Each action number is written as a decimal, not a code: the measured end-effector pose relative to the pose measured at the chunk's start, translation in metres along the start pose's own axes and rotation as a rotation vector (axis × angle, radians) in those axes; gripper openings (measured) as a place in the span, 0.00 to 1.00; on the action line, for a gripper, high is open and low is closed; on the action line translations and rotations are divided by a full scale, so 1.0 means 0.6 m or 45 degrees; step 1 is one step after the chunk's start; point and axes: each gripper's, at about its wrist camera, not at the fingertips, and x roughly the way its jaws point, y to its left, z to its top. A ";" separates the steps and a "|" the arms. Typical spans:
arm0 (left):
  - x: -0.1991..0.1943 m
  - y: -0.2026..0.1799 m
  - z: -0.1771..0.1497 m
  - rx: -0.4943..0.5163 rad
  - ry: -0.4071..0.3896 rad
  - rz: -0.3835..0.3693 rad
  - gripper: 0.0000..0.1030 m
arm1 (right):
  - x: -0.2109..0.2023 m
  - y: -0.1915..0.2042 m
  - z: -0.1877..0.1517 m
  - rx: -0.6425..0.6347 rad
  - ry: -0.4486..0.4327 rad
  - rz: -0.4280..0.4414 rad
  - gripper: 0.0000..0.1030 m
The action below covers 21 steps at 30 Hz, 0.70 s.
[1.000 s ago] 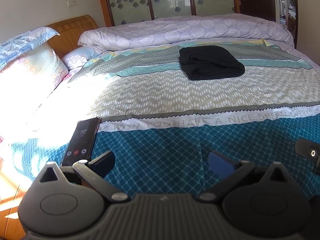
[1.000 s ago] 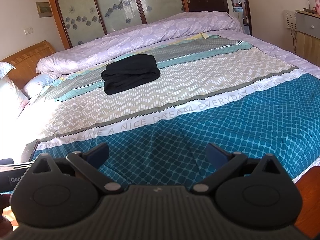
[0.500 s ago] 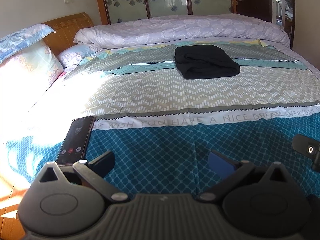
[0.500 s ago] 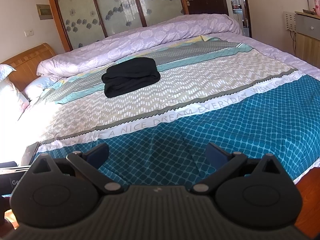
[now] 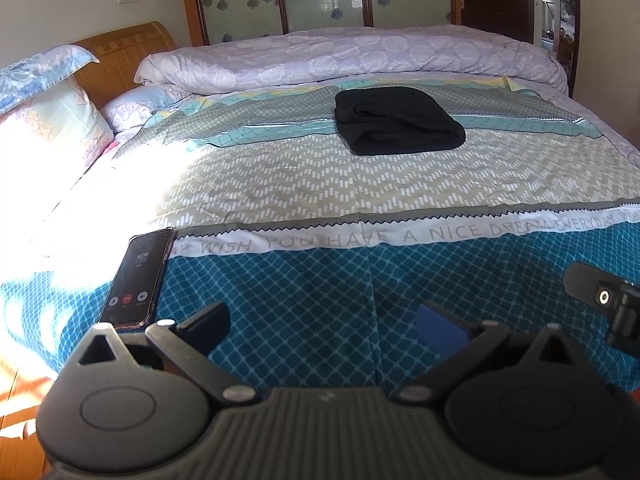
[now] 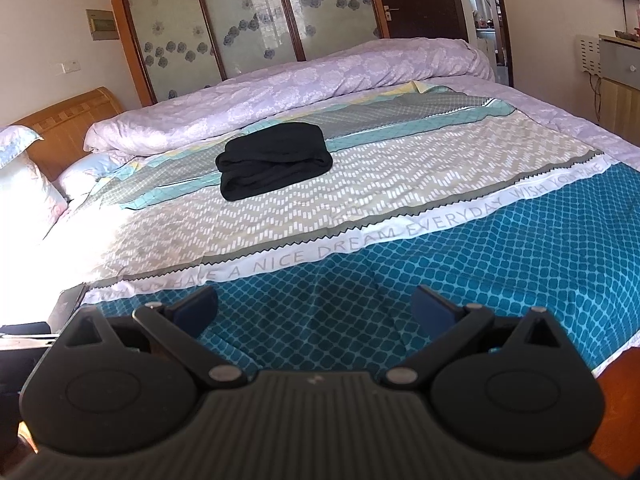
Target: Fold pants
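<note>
Black pants [image 5: 398, 120] sit bundled mid-bed, far off; my left tongs [image 5: 322, 320] and right tongs [image 6: 314, 306] both released (empty). Long reach risks grabbing bedsheet [image 5: 320, 288], knocking phone [image 5: 138, 276].

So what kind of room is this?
Most likely a bedroom in someone's home. There's a big bed with a wooden headboard, pillows and a rolled-up quilt, and black pants lying on the patterned cover.
</note>
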 end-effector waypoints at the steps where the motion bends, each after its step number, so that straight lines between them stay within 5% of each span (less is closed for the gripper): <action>1: 0.000 -0.001 0.000 0.002 0.000 -0.001 1.00 | -0.001 0.000 0.000 -0.002 0.000 0.004 1.00; 21: -0.010 0.017 0.011 -0.086 0.011 -0.056 1.00 | -0.019 0.004 0.036 -0.025 0.012 0.085 0.96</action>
